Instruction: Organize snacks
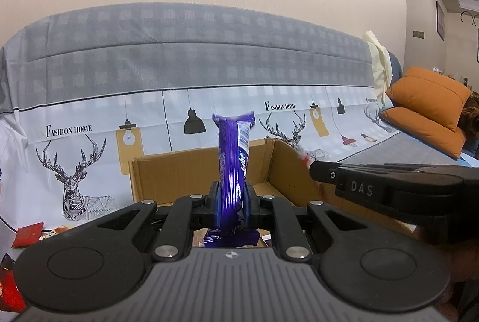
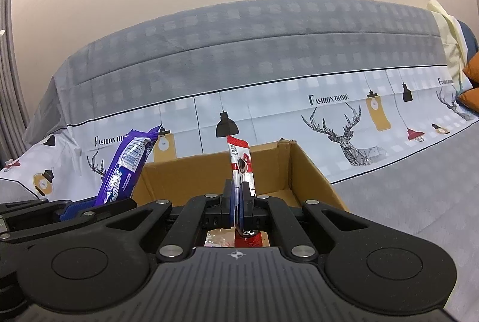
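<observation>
From the left wrist, the left gripper [image 1: 233, 202] pinches a shiny purple wrapped snack bar [image 1: 233, 160] near its lower end, its long axis upright, with the open brown cardboard box [image 1: 179, 169] straight ahead and below.

From the right wrist, the right gripper [image 2: 239, 202] clamps a thin red-and-white sachet [image 2: 241, 163], also upright (the box mouth [image 2: 302, 169] lies just beyond), so neither seems nearer.
</observation>
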